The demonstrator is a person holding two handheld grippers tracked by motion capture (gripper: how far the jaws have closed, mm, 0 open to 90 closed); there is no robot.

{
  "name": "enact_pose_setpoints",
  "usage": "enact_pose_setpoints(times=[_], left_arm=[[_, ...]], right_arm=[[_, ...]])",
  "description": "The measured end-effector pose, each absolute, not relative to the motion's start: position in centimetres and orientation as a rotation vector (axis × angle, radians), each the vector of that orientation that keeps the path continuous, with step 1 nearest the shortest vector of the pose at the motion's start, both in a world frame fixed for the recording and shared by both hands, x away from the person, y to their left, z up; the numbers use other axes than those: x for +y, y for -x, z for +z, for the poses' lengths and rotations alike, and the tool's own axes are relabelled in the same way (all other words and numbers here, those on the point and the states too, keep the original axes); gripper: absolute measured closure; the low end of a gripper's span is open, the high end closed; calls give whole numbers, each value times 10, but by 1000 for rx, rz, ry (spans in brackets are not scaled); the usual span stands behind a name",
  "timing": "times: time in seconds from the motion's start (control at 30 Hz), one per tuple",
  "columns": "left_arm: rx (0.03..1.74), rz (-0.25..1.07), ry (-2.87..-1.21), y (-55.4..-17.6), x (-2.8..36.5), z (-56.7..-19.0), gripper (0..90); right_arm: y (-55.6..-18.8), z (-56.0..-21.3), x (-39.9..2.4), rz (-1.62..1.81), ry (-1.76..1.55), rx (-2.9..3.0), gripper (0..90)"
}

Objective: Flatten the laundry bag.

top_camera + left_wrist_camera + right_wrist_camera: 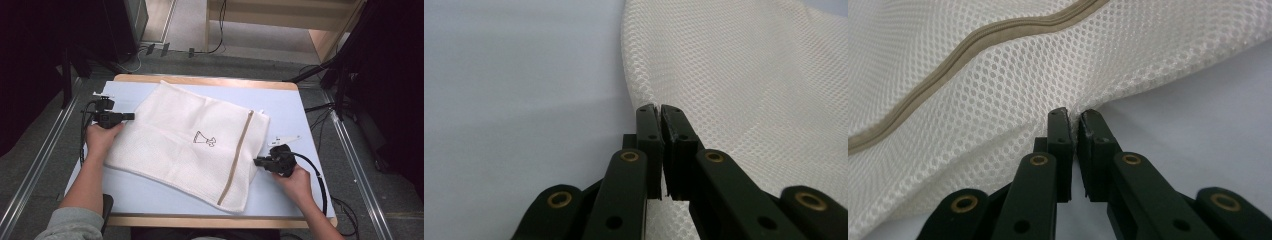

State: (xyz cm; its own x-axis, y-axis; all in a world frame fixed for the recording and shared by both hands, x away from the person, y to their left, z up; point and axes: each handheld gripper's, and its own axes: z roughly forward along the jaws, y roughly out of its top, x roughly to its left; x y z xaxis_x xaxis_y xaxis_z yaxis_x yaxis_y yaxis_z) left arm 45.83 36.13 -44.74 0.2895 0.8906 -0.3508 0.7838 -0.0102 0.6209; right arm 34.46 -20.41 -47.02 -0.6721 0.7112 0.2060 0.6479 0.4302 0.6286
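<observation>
**Mesh laundry bag pinched at both side edges**

The mesh laundry bag (pixel 190 142) lies flat and askew on the pale blue table (pixel 295 115), its tan zipper (pixel 237 155) running near the right end. The left gripper (pixel 659 111) is closed on the bag's left edge, and the right gripper (pixel 1073 116) is closed on the right edge, just past the zipper. This looks like the grasp stage; next, probably, both hands lift together, keeping the mesh taut.

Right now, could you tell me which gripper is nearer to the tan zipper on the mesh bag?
Right. The right gripper pinches the mesh bag edge just beside the zipper; the left gripper pinches the opposite edge, far across the bag.
</observation>
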Motion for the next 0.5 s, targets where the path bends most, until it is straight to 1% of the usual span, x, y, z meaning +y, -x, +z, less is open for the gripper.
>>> enact_pose_setpoints(times=[0.03,0.07,0.1,0.13,0.27,0.37,0.5], left_arm=[[1511,174,-1813,-459,361,-447,868],[1519,170,-1806,-460,360,-448,818],[1519,170,-1806,-460,360,-448,762],[1519,162,-1807,-460,358,-448,719],[1498,215,-1835,-456,356,-442,566],[1497,219,-1826,-452,358,-437,519],[1496,242,-1865,-440,359,-429,513]], right_arm=[[-342,-470,-204,1063,-1216,2580,842],[-342,-469,-205,1062,-1231,2574,798],[-342,-469,-205,1062,-1231,2574,798],[-346,-468,-210,1098,-1258,2568,743],[-348,-462,-215,1125,-1245,2531,653],[-353,-455,-222,1156,-1232,2471,621],[-362,-450,-231,1190,-1276,2396,615]])
